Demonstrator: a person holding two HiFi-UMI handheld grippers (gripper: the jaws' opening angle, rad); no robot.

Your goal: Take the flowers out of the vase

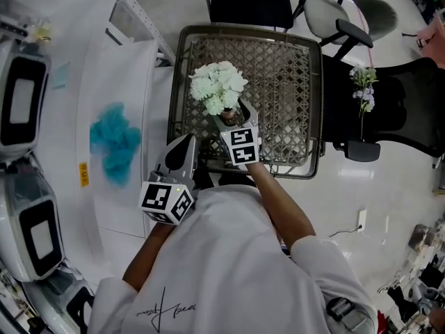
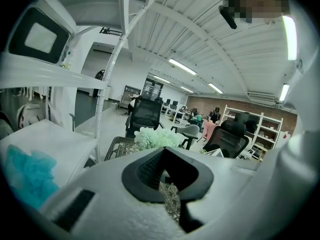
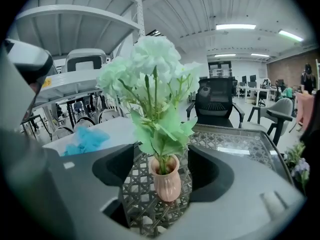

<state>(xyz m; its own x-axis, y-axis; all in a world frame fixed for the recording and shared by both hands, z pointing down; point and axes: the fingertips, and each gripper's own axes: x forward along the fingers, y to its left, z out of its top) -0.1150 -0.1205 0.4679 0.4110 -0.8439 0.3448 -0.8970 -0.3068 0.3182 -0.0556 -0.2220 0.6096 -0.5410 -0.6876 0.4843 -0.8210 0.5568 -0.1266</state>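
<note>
Office chairs ring a woven lattice table [image 1: 285, 68] with a metal rim, and a long white counter [image 1: 83, 68] runs along its left side with a fluffy teal clump [image 1: 115, 141] lying on it. From where I stand, the person leans over the near edge of the lattice table with a gripper in each hand.

The flowers [image 1: 217, 85], a white bunch on green stems, stand upright in the small pink vase [image 3: 166, 184], which sits on the lattice top near its front left corner.

The right gripper [image 1: 231, 120] is reached in low towards the vase. Its jaws stand wide apart, with the vase between them and a gap on either side, so neither pad touches it. The leaves and blooms rise above the jaws.

The left gripper [image 1: 182, 153] hangs at the table's near left edge, just beside the right one and apart from the vase. Its jaws are drawn together at the tips and hold nothing.

A second small sprig [image 1: 363, 89] of pale blooms lies on a black chair [image 1: 407, 110] to the right.
</note>
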